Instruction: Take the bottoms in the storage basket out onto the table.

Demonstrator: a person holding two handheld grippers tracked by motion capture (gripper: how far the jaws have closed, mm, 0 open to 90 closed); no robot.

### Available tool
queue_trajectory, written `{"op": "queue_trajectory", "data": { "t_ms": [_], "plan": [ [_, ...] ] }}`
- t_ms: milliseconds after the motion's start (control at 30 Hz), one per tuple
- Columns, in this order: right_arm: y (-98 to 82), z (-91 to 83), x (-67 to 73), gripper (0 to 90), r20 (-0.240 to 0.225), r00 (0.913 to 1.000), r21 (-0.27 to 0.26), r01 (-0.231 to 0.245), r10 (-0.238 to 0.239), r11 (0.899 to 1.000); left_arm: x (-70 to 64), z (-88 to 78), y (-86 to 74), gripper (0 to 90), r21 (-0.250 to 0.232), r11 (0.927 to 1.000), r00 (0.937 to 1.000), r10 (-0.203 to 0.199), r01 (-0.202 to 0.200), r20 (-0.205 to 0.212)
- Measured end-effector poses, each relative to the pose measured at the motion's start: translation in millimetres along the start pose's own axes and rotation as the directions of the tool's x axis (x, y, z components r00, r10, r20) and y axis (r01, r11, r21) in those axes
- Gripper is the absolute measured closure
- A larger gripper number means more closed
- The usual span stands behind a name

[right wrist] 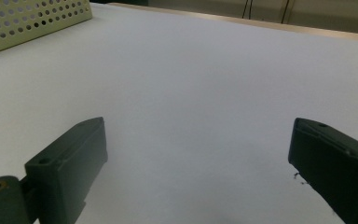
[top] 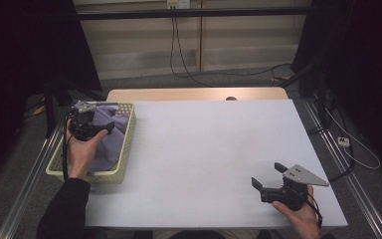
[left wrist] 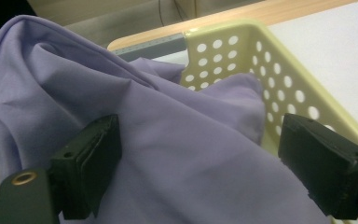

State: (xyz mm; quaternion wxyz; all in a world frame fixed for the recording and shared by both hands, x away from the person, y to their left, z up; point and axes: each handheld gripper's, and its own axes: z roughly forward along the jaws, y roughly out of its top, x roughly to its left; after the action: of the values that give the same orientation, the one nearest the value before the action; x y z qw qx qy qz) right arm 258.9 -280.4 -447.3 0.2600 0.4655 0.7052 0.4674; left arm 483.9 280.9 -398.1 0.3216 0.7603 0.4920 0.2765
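Purple cloth (left wrist: 177, 140) heaped in the yellow basket (top: 124, 159) at the table's left edge. Left gripper (left wrist: 200, 158) wide over a fold, apparently not yet pinching. Best sunk deeper before closing. Right gripper (top: 271, 181) wide, idle, holding nothing.

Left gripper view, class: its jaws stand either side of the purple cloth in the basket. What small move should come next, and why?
Probably close the left gripper on the purple cloth. Its jaws stand wide with a fold of cloth bunched between them, not yet pinched. The cloth lies heaped in the yellow basket, and the right gripper waits open over the bare white table.
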Motion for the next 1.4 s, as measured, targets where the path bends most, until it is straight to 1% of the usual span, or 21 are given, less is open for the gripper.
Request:
{"op": "queue_trajectory", "data": {
  "t_ms": [67,100,200,233,333,400,433,533,700,733,767,800,900,1067,1100,1167,1200,1233,1300,1367,1400],
  "plan": [
    [0.1,0.0,0.2,4.6,0.001,1.0,0.0,0.0,0.0,1.0,1.3,1.7,0.1,13.6,0.0,0.9999,0.9998,-0.01,0.01,0.016],
    [0.1,0.0,0.1,4.6,0.001,1.0,0.0,0.0,0.0,1.0,2.4,4.9,-0.5,13.7,-0.002,0.9993,0.9991,-0.037,0.037,0.023],
    [0.0,0.1,-0.1,4.6,0.0,1.0,0.001,-0.001,0.001,1.0,3.2,7.8,-1.2,14.2,0.0,0.9994,0.9993,-0.035,0.035,0.016],
    [-0.1,0.4,-0.2,4.6,0.0,1.0,0.002,0.002,-0.002,1.0,4.8,11.6,-2.1,14.3,0.011,0.9981,0.9978,-0.061,0.06,0.027],
    [0.0,0.7,0.3,4.6,-0.004,1.0,0.002,0.003,-0.003,1.0,4.5,13.8,-2.7,12.2,0.022,0.9984,0.9986,-0.051,0.051,0.012],
    [-0.2,0.6,0.5,4.6,-0.004,1.0,0.003,0.002,-0.002,1.0,2.9,14.2,-2.7,9.1,0.03,0.9974,0.9977,-0.066,0.066,0.013],
    [-0.2,0.7,0.5,4.6,-0.004,1.0,0.003,0.002,-0.002,1.0,2.9,12.6,-1.9,10.0,0.041,0.998,0.9988,-0.048,0.048,0.007],
    [-0.5,0.5,0.9,4.6,-0.008,1.0,0.005,0.003,-0.003,1.0,4.5,13.3,-3.3,10.2,0.038,0.9981,0.9987,-0.048,0.048,-0.016],
    [-0.7,0.7,1.4,4.6,-0.015,0.9999,0.008,-0.002,0.003,1.0,8.8,24.5,-10.3,9.4,0.128,0.9901,0.9979,-0.061,0.057,0.023],
    [-0.8,0.5,1.8,4.6,-0.016,0.9999,0.007,-0.001,0.001,1.0,8.8,24.5,-10.3,9.4,0.128,0.9901,0.9979,-0.061,0.057,0.023],
    [-0.8,0.4,2.2,4.6,-0.017,0.9999,0.005,0.001,-0.001,1.0,8.9,27.6,-12.1,9.4,0.15,0.9856,0.9949,-0.087,0.078,0.051],
    [-0.8,0.4,2.3,4.6,-0.018,0.9998,0.005,0.002,-0.002,1.0,8.6,28.3,-12.2,9.3,0.165,0.9837,0.9953,-0.081,0.071,0.054],
    [-1.1,0.8,2.0,4.6,-0.021,0.9998,0.01,0.002,-0.002,1.0,6.8,32.1,-13.5,9.3,0.184,0.9807,0.9959,-0.076,0.066,0.049],
    [-1.4,0.7,2.6,4.6,-0.032,0.9995,0.012,0.004,-0.004,1.0,7.5,36.1,-15.5,8.3,0.195,0.9768,0.9906,-0.106,0.088,0.086],
    [-1.4,0.9,3.4,4.6,-0.036,0.9994,0.013,0.004,-0.003,1.0,7.2,38.0,-16.2,8.4,0.214,0.9733,0.9889,-0.107,0.084,0.102],
    [-1.5,1.3,3.6,4.6,-0.038,0.9993,0.017,0.004,-0.004,1.0,5.9,40.2,-16.9,9.3,0.244,0.9675,0.9895,-0.095,0.066,0.109],
    [-1.6,1.4,3.4,4.6,-0.038,0.9992,0.019,0.008,-0.007,1.0,5.9,40.2,-16.9,9.3,0.244,0.9675,0.9895,-0.095,0.066,0.109],
    [-1.6,1.5,3.4,4.6,-0.038,0.9992,0.019,0.009,-0.008,1.0,4.3,42.6,-18.0,9.8,0.271,0.9608,0.9892,-0.093,0.059,0.113],
    [-1.7,1.4,3.6,4.6,-0.039,0.9992,0.02,0.01,-0.009,1.0,3.5,45.0,-19.5,11.4,0.293,0.9545,0.9887,-0.093,0.055,0.118],
    [-1.8,1.4,3.5,4.6,-0.038,0.9992,0.021,0.01,-0.009,1.0,2.8,47.4,-21.1,14.2,0.323,0.9452,0.9878,-0.09,0.044,0.127],
    [-1.8,1.4,3.5,4.6,-0.038,0.9993,0.022,0.009,-0.008,1.0,2.8,47.4,-21.1,14.5,0.323,0.9452,0.9878,-0.09,0.044,0.127]
  ]
}}
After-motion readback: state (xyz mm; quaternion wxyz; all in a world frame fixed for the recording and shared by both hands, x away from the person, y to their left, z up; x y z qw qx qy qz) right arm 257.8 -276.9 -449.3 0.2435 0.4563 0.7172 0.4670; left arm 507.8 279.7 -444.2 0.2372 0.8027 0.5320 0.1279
